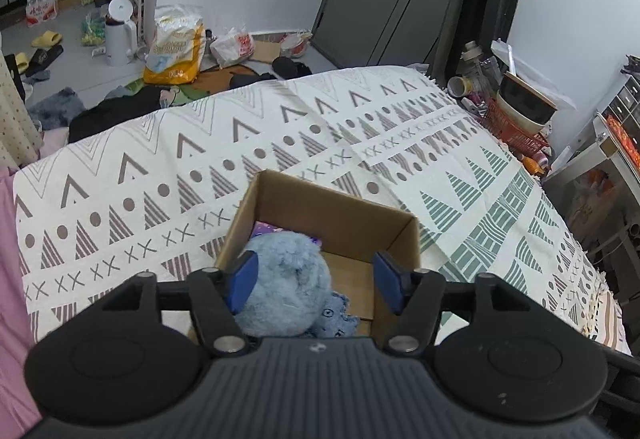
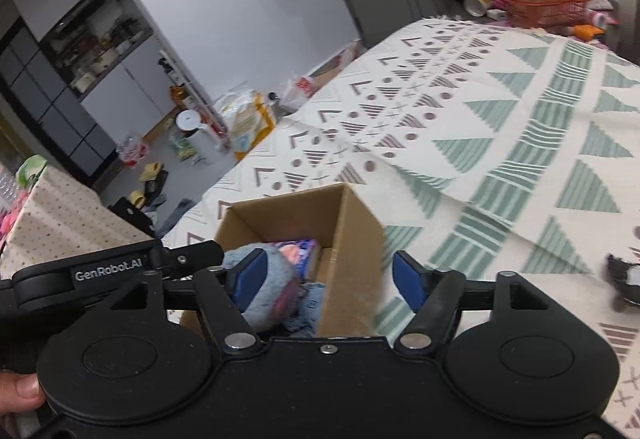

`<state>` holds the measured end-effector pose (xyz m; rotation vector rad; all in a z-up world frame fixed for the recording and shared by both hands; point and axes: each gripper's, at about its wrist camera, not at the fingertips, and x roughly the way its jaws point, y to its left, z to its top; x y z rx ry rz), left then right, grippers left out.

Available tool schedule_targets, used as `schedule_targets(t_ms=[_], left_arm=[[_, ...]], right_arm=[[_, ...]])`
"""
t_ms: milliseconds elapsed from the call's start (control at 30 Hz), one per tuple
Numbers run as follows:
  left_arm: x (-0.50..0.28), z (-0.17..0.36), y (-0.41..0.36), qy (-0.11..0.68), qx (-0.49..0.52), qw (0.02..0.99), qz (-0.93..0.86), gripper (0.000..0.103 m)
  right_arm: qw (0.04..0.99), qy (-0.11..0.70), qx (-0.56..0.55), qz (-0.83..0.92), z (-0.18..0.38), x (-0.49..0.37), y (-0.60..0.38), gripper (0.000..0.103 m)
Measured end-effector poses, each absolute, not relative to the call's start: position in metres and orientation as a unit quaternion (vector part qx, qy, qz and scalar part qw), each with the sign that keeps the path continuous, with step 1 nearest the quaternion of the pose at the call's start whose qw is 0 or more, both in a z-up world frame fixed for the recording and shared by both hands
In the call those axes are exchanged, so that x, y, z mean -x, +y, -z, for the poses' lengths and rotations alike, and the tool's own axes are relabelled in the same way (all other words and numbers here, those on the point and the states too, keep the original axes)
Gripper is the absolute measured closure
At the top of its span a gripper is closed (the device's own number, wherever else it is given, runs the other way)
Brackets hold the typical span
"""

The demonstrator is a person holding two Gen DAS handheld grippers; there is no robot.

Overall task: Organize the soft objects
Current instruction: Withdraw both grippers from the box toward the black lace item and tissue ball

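Hovering over the cardboard box point(image 1: 336, 215), I keep both grippers spread wide, gripping nothing. The blue plush toy point(image 1: 286, 279) sits inside the box against its left wall, on top of a purple-patterned item point(image 1: 267, 229) at the box's far end, with a blue patterned cloth point(image 1: 335, 319) bunched at its near side. My left gripper point(image 1: 314, 281) straddles the plush from above; one pad point(image 1: 240, 285) appears to brush its fur. My right gripper point(image 2: 329, 279) hangs over the box's right wall, the plush beside its left pad. It looks light, fluffy, squashy; I judge a pinch across its round middle would hold best.
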<state>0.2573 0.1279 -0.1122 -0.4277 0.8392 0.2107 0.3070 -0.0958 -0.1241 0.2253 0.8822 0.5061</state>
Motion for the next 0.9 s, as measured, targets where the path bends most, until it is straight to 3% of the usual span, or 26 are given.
schedule_targets(t_ms=[200,400,600,900], left_arm=[[-0.259,0.104,0.096,0.404,0.171,0.893,-0.099,0.028],[-0.264,0.092,0.065,0.405,0.141,0.899,-0.087,0.026],[-0.271,0.085,0.031,0.408,0.123,0.901,-0.079,0.025],[-0.283,0.084,-0.023,0.409,0.122,0.903,-0.056,0.018]], right_arm=[[0.874,0.425,-0.1,-0.213,0.117,-0.303,-0.12,0.019],[0.88,0.424,-0.111,-0.18,0.113,-0.31,-0.15,0.013],[0.887,0.412,-0.123,-0.168,0.103,-0.313,-0.181,0.001],[0.888,0.4,-0.162,-0.158,0.092,-0.317,-0.238,0.0]])
